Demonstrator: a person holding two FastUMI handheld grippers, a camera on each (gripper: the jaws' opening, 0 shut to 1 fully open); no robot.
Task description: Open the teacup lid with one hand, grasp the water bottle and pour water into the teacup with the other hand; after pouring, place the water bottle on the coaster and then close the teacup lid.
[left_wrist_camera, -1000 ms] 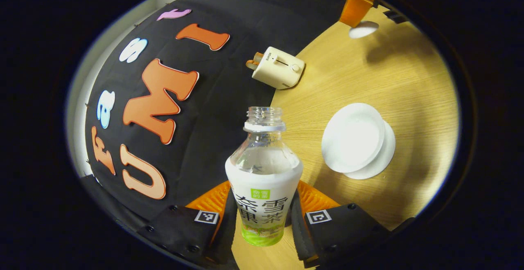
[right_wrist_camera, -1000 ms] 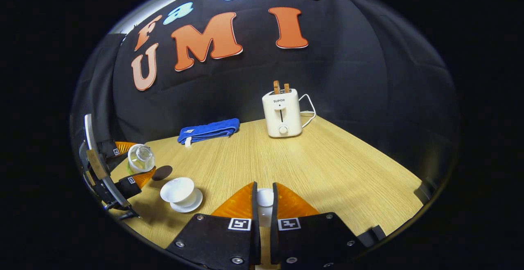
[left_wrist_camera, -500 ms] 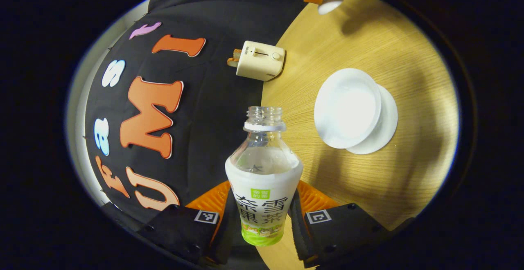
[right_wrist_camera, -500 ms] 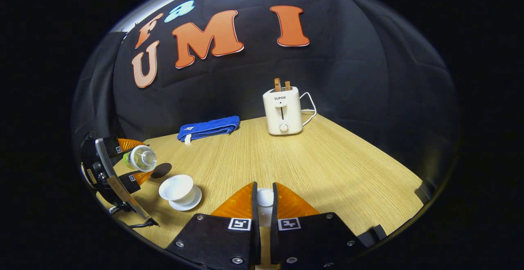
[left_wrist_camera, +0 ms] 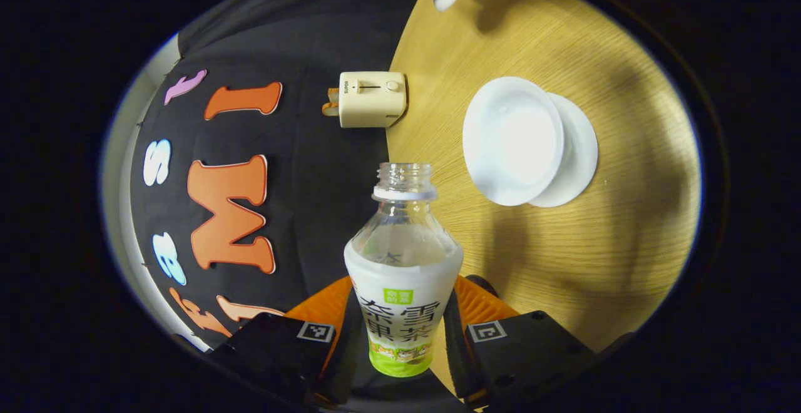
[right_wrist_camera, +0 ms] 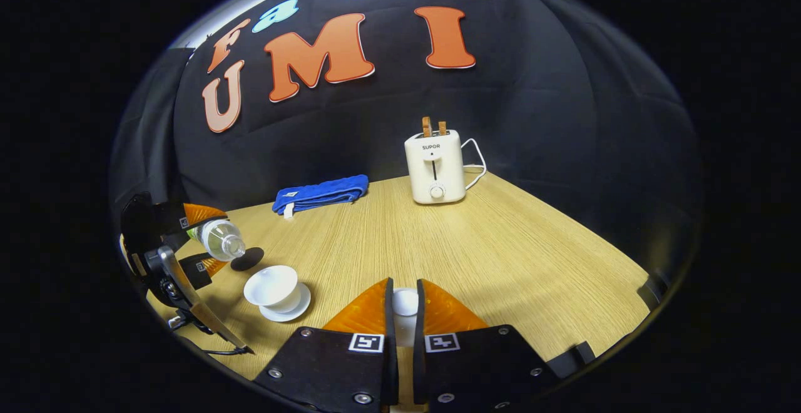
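Tilted further, one water bottle [left_wrist_camera: 402,263] in left gripper's [left_wrist_camera: 400,331] clamp; right gripper [right_wrist_camera: 403,313] pinches one lid [right_wrist_camera: 405,301].

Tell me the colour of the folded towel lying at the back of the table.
The towel is blue, with a small white tag; the right gripper view shows it best.

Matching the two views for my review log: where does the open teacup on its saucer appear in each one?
Left gripper view: the teacup is upper right of centre, beyond the mouth of the water bottle held by the left tool.
Right gripper view: the teacup is lower left, just below the tilted bottle's mouth.
Shared landmark: the toaster at the table's far edge.
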